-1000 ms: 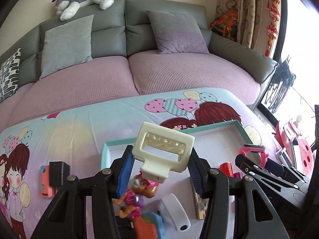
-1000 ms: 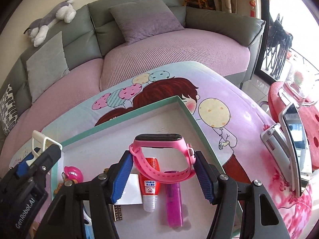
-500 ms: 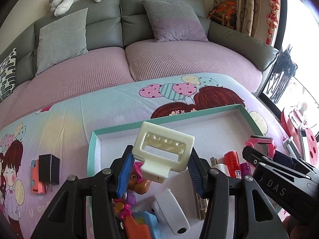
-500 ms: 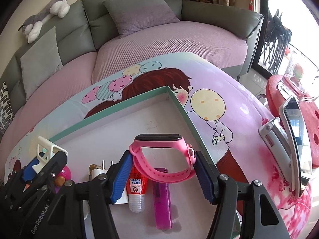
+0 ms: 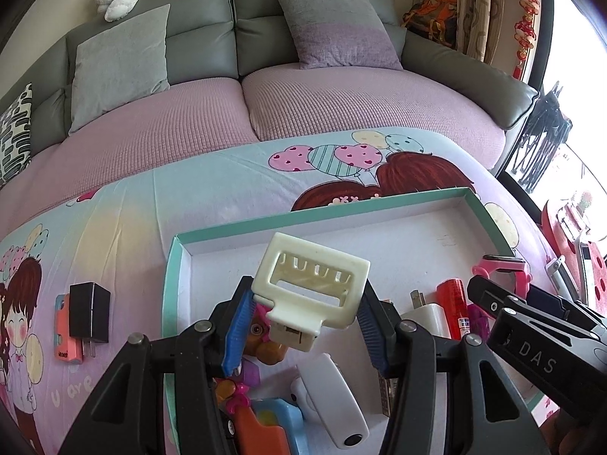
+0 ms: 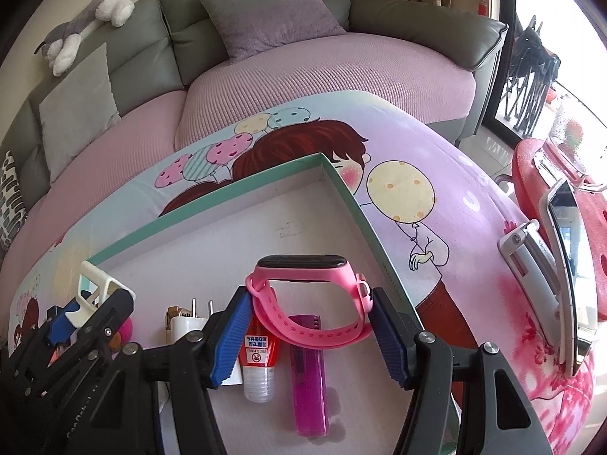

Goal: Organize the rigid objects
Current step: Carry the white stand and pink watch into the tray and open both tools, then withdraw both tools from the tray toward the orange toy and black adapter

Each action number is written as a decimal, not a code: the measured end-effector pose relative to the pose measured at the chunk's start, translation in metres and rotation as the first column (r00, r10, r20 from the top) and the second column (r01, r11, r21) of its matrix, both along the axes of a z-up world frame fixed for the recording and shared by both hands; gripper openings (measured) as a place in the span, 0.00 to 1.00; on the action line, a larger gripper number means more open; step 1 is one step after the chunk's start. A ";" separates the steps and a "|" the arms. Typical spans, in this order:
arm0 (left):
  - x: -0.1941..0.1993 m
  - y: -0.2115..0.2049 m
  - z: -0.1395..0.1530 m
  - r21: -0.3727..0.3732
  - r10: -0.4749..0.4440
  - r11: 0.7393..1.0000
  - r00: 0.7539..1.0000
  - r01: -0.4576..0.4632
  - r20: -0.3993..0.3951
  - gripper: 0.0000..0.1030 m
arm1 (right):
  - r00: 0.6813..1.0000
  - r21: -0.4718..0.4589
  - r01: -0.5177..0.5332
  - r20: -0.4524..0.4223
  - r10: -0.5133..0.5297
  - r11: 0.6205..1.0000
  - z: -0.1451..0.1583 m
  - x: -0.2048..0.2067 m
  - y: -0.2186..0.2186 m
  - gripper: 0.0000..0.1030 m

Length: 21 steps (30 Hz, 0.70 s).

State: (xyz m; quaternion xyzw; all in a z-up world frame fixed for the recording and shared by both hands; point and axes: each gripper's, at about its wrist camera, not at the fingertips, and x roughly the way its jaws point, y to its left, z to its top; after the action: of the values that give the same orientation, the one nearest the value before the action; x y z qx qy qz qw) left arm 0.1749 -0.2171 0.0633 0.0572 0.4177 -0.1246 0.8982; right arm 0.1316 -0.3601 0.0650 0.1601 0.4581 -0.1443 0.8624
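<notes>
My left gripper (image 5: pixel 303 330) is shut on a cream plastic hair clip (image 5: pixel 311 288) and holds it above the left part of a teal-rimmed white tray (image 5: pixel 178 250). My right gripper (image 6: pixel 309 331) is shut on a pink wristband watch (image 6: pixel 309 284) above the tray's right part (image 6: pixel 349 193). Below it in the tray lie a red tube (image 6: pixel 260 360), a purple lighter (image 6: pixel 309 375) and a white plug (image 6: pixel 186 322). Under the left gripper lie a toy figure (image 5: pixel 261 341) and a white oblong device (image 5: pixel 334 402).
A black charger (image 5: pixel 89 313) on an orange case (image 5: pixel 62 330) lies on the cartoon-print cloth left of the tray. A sofa (image 5: pixel 303 87) with cushions stands behind. A red stool with a phone (image 6: pixel 565 250) stands at the right.
Both grippers have moved back toward me and a little higher, each still holding its object. More of the tray's far half shows now.
</notes>
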 end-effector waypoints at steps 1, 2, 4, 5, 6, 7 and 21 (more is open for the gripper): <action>0.000 0.000 0.000 0.001 0.002 1.000 1.000 -0.002 -0.003 0.52 | 1.000 -0.001 -0.001 -0.002 0.001 1.000 0.000 0.000 0.001 0.64; 0.001 0.000 -0.001 0.001 0.004 1.000 1.000 -0.004 -0.007 0.53 | 1.000 -0.002 -0.003 -0.003 0.003 1.000 -0.001 0.000 0.001 0.64; 0.001 0.002 -0.001 -0.006 0.008 1.000 1.000 -0.008 -0.014 0.54 | 1.000 -0.005 -0.004 -0.006 0.004 1.000 -0.001 0.000 0.002 0.64; 0.002 0.002 -0.001 -0.010 0.009 1.000 1.000 -0.009 -0.017 0.54 | 1.000 -0.006 -0.006 -0.007 0.005 1.000 -0.001 0.000 0.002 0.64; 0.002 0.003 0.000 -0.016 0.010 1.000 1.000 -0.010 -0.017 0.54 | 1.000 -0.008 -0.006 -0.009 0.006 1.000 -0.001 0.001 0.002 0.64; 0.001 0.004 0.001 -0.018 0.010 1.000 1.000 -0.010 -0.016 0.56 | 1.000 -0.008 -0.006 -0.010 0.006 1.000 -0.001 0.001 0.002 0.64; 0.001 0.024 0.015 -0.027 0.074 0.997 0.997 -0.074 0.005 0.62 | 1.000 -0.025 -0.009 0.008 0.009 1.000 0.005 -0.001 0.004 0.70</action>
State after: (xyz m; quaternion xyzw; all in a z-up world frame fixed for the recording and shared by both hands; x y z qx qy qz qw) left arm 0.1758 -0.1932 0.0780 0.0302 0.4153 -0.0966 0.9040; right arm 0.1306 -0.3563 0.0701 0.1480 0.4535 -0.1453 0.8668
